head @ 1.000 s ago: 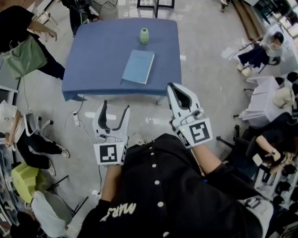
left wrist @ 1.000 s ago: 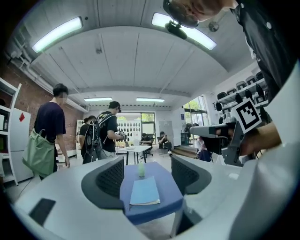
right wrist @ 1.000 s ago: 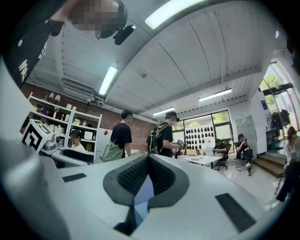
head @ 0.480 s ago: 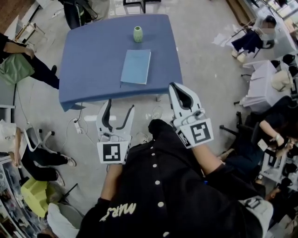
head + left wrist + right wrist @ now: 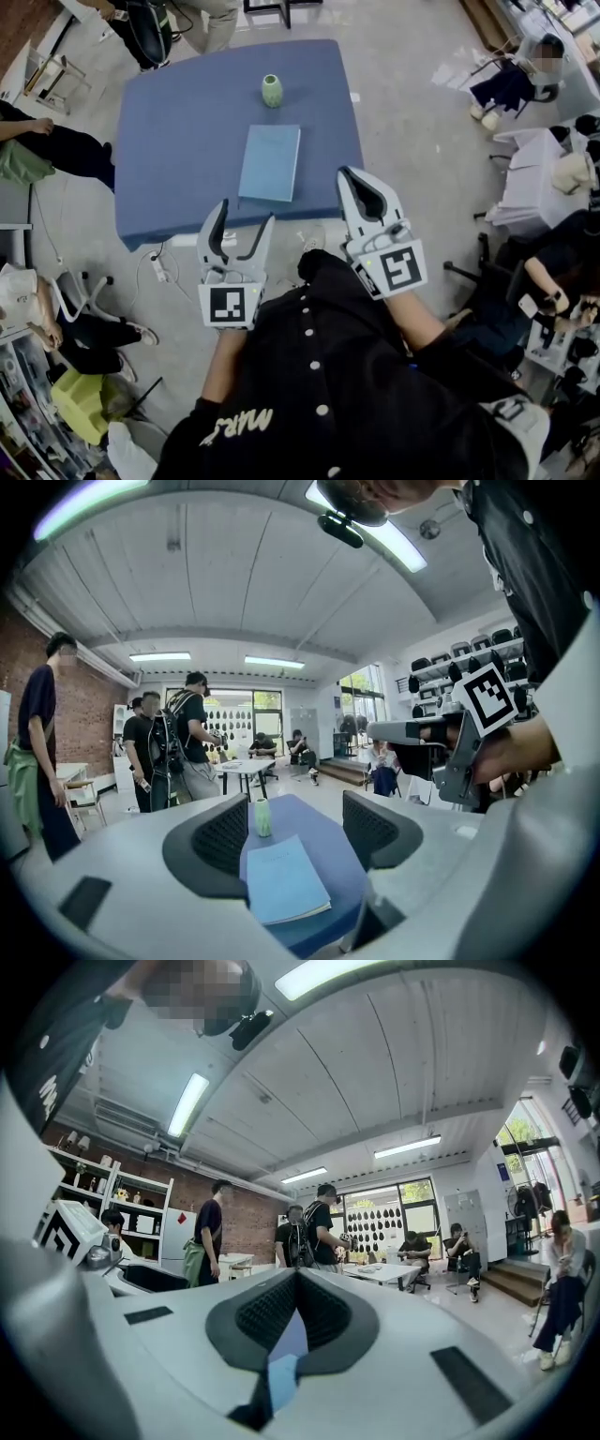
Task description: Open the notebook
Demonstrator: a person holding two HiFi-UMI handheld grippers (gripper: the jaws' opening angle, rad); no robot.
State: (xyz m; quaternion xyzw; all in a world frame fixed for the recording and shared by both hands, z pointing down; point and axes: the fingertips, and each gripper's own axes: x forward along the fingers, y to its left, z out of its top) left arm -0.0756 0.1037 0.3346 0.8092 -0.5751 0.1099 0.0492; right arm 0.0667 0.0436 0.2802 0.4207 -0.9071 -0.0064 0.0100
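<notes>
Notebook (image 5: 270,162) lies closed on counter (image 5: 178,141), untouched: left hand-held gripper (image 5: 244,214) gapes empty, right hand-held gripper (image 5: 349,178) pressed together, empty, both short.

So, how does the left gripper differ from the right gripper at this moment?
The left gripper has its jaws wide apart; the right gripper has them together. In the head view the right gripper reaches farther up than the left gripper. Both are empty and apart from the notebook.

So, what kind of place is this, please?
Probably a large shared workroom or lab: it has a brick wall, shelves along it, and people sitting at a white table.
</notes>
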